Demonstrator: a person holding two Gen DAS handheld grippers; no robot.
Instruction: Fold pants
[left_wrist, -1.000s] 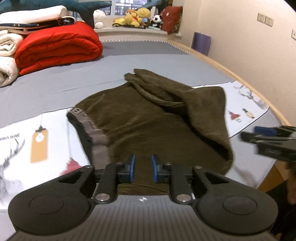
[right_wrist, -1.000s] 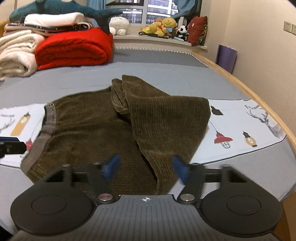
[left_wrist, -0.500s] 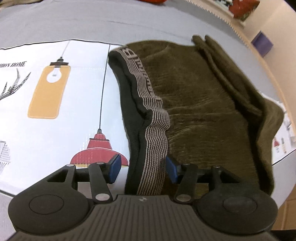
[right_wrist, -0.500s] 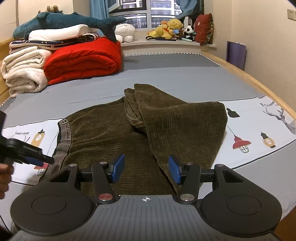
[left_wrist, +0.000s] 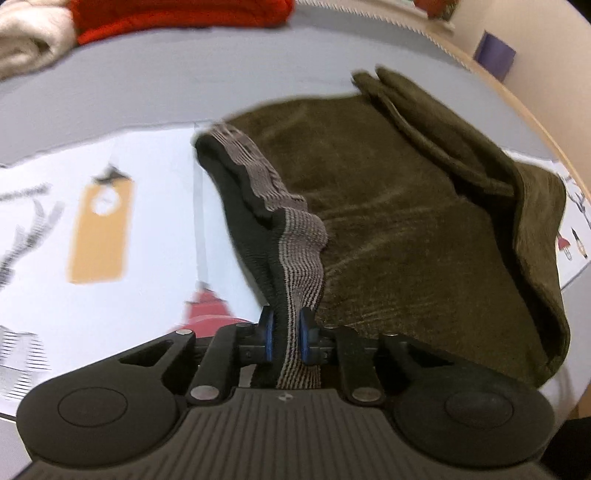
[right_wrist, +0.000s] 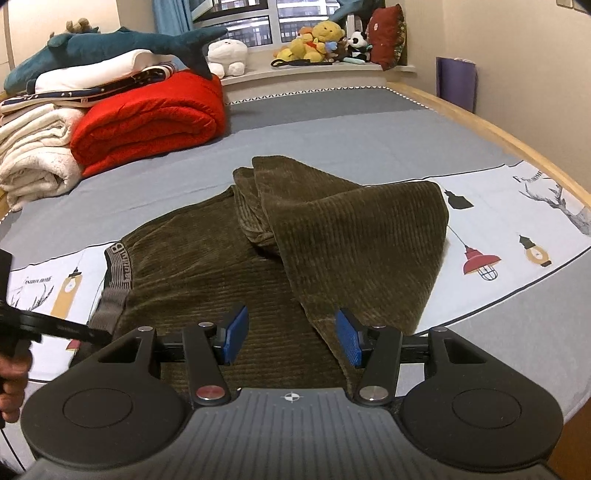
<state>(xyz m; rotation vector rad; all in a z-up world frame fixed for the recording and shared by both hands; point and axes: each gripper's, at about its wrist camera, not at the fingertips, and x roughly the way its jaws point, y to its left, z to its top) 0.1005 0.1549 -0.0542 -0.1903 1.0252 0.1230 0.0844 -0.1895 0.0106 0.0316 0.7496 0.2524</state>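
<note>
bed (right_wrist: 332, 133), pants (right_wrist: 207, 273), red quilt (right_wrist: 147, 122)

The olive-brown corduroy pants (right_wrist: 229, 273) lay across the bed near its front edge, legs folded back over the seat toward the right side. Their grey striped elastic waistband (left_wrist: 295, 243) faced the left side, its near end lifted off the sheet and pinched.

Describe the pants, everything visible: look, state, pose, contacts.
The pants are dark olive corduroy with a grey striped elastic waistband that carries lettering. They lie on the bed's grey sheet and its printed white panel, with the legs folded back over the seat so the cuffs sit near the middle. The left gripper has its jaws closing on the waistband, which is pinched between them and lifted. The right gripper hovers open over the near edge, gripping nothing.
</note>
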